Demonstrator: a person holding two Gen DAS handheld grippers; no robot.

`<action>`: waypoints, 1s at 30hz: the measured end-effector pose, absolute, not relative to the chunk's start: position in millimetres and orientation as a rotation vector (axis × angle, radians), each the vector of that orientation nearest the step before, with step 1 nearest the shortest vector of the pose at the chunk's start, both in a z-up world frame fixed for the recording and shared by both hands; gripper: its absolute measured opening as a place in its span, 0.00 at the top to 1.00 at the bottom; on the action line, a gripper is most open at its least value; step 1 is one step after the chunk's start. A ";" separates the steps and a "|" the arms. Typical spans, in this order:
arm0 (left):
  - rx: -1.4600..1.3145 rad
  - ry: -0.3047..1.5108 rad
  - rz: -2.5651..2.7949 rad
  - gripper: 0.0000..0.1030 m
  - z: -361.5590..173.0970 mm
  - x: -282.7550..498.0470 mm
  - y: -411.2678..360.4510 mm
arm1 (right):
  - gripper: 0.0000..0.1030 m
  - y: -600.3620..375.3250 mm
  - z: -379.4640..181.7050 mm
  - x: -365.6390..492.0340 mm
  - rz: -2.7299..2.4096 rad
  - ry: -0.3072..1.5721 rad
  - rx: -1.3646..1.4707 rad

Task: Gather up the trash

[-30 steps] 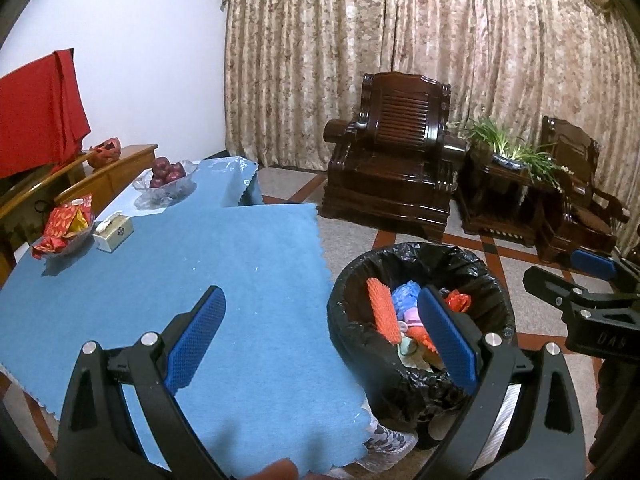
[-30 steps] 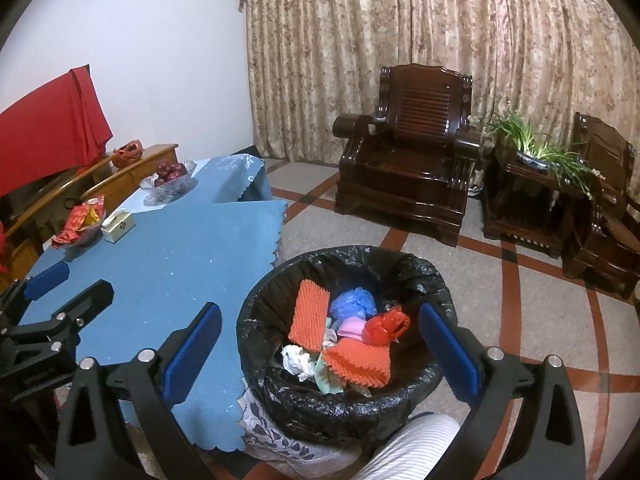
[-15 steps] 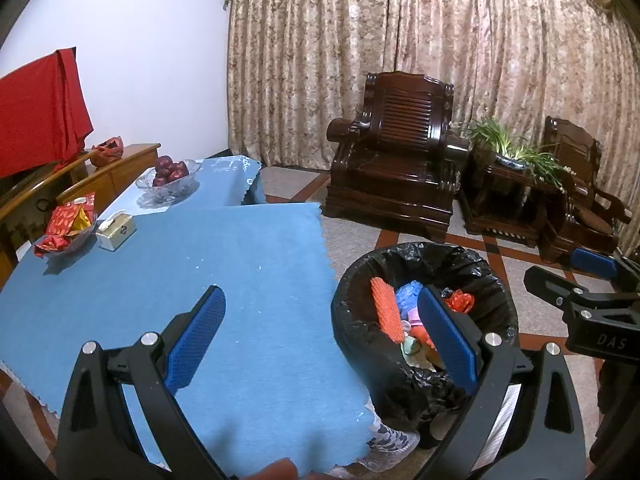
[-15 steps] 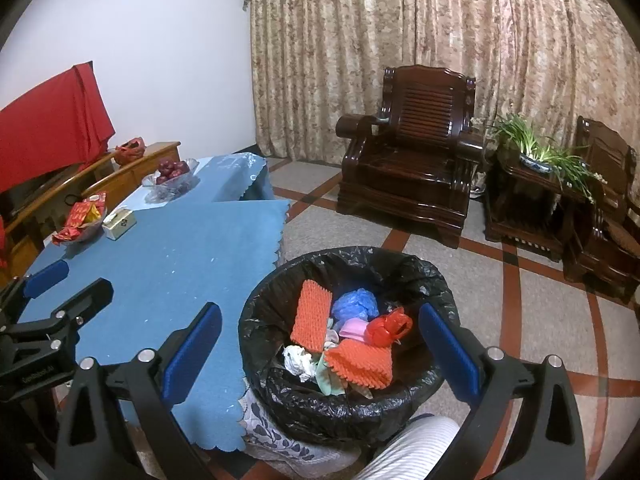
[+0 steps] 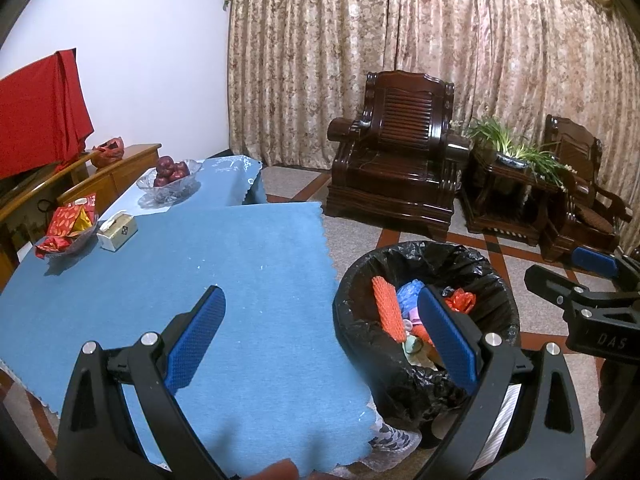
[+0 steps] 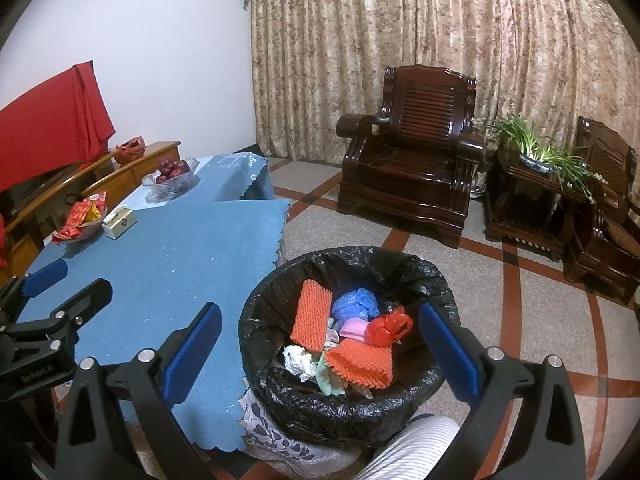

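A round bin lined with a black bag (image 6: 436,280) stands on the floor beside the blue-clothed table (image 6: 180,256). It holds orange foam nets (image 6: 312,314), a blue bag, a red bag and crumpled paper. My right gripper (image 6: 320,344) is open and empty above the bin. My left gripper (image 5: 320,320) is open and empty, over the table's right edge, with the bin (image 5: 360,292) to its right.
On the table's far left stand a fruit bowl (image 5: 170,182), a tissue box (image 5: 118,232) and a dish of red packets (image 5: 70,228). Dark wooden armchairs (image 5: 396,176) and a plant stand (image 5: 508,188) line the curtain. A wooden sideboard runs along the left wall.
Both grippers have drifted slightly back and up; the view shifts a little. Both stay open and empty. The bin's contents are unchanged.
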State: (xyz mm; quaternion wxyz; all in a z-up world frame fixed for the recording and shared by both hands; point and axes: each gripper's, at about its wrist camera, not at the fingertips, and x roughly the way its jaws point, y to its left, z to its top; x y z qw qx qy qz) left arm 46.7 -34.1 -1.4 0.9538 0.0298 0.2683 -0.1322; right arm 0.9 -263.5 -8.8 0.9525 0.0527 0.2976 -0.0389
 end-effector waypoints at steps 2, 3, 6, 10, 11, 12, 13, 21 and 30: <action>0.062 0.544 -0.267 0.09 -2.0 46.9 -34.1 | 0.06 -263.6 -8.5 1.1 -0.079 0.605 0.107; 0.063 0.544 -0.267 0.09 -1.9 46.9 -34.3 | 0.06 -263.7 -8.4 1.0 -0.079 0.605 0.107; 0.065 0.544 -0.266 0.09 -3.0 46.8 -31.9 | 0.06 -263.8 -8.4 1.1 -0.079 0.605 0.106; 0.065 0.544 -0.265 0.09 -2.9 46.9 -30.9 | 0.06 -264.3 -8.3 2.1 -0.078 0.606 0.106; 0.066 0.544 -0.266 0.09 -2.8 47.0 -31.4 | 0.06 -264.4 -8.5 2.2 -0.077 0.605 0.106; 0.066 0.544 -0.266 0.09 -2.7 46.6 -32.3 | 0.06 -264.2 -8.5 2.3 -0.077 0.605 0.106; 0.066 0.544 -0.265 0.09 -2.7 46.6 -31.8 | 0.06 -264.5 -8.5 2.3 -0.077 0.606 0.106; 0.067 0.543 -0.264 0.09 -2.3 46.5 -31.6 | 0.06 -264.6 -8.4 2.3 -0.077 0.606 0.106; 0.067 0.544 -0.266 0.09 -2.1 46.6 -31.7 | 0.06 -263.7 -8.4 2.1 -0.076 0.606 0.107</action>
